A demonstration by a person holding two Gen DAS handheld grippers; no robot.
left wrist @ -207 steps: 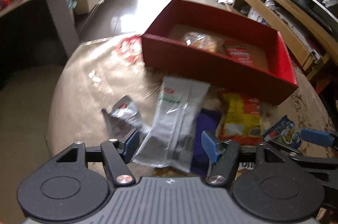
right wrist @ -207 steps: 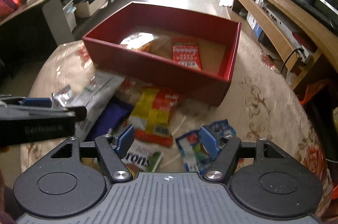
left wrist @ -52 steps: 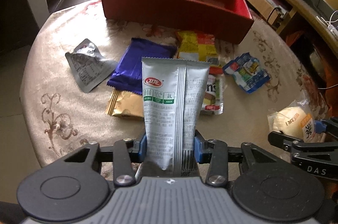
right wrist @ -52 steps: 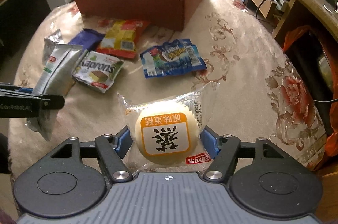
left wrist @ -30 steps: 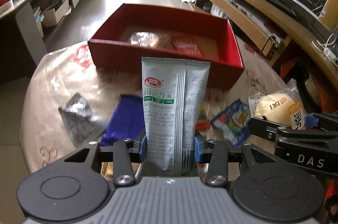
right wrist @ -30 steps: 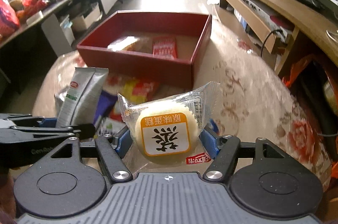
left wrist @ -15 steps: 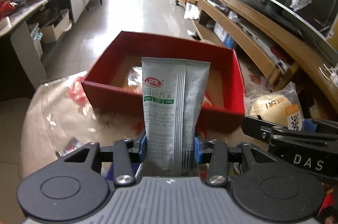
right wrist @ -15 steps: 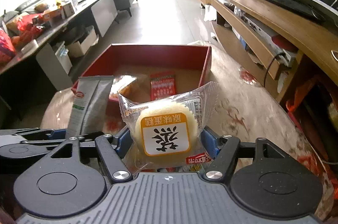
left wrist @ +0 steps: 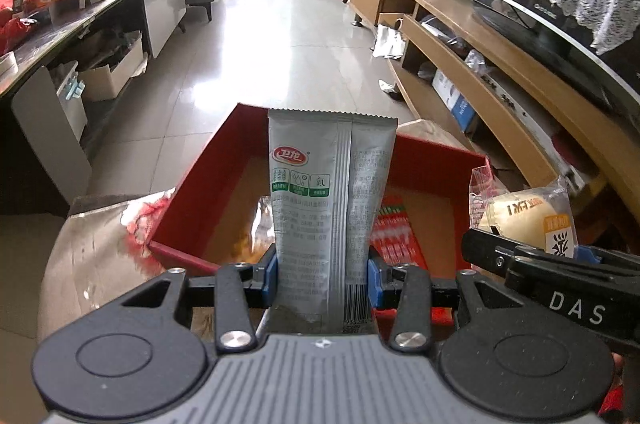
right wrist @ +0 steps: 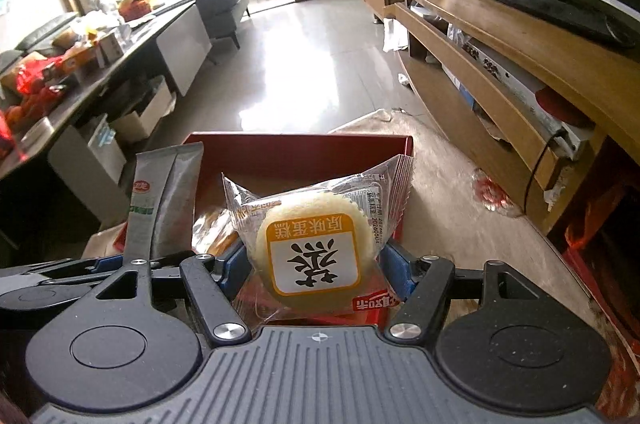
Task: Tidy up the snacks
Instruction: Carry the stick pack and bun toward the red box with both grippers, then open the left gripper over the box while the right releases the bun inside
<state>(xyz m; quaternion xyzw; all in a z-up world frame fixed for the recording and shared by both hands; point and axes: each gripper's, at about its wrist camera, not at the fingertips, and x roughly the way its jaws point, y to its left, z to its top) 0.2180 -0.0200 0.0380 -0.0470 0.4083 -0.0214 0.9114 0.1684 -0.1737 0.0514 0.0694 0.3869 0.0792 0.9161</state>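
the left claw (left wrist: 322, 278) is closed on a grey snack pouch (left wrist: 330, 192), held upright; it has a red oval logo and three green squares, the small text is not readable. the right claw (right wrist: 314, 274) grips a wrapped round cake (right wrist: 316, 246) with an orange-framed label showing a big black chinese character. its side reads "das". both point down over the red box (left wrist: 192, 192) on the counter (left wrist: 92, 248), where a red packet (left wrist: 394, 232) lies.

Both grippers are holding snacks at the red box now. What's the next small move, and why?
Probably open both and drop them in. The left gripper clamps the silver packet and the right gripper the wrapped cake, both over the open red box, which already holds snacks.
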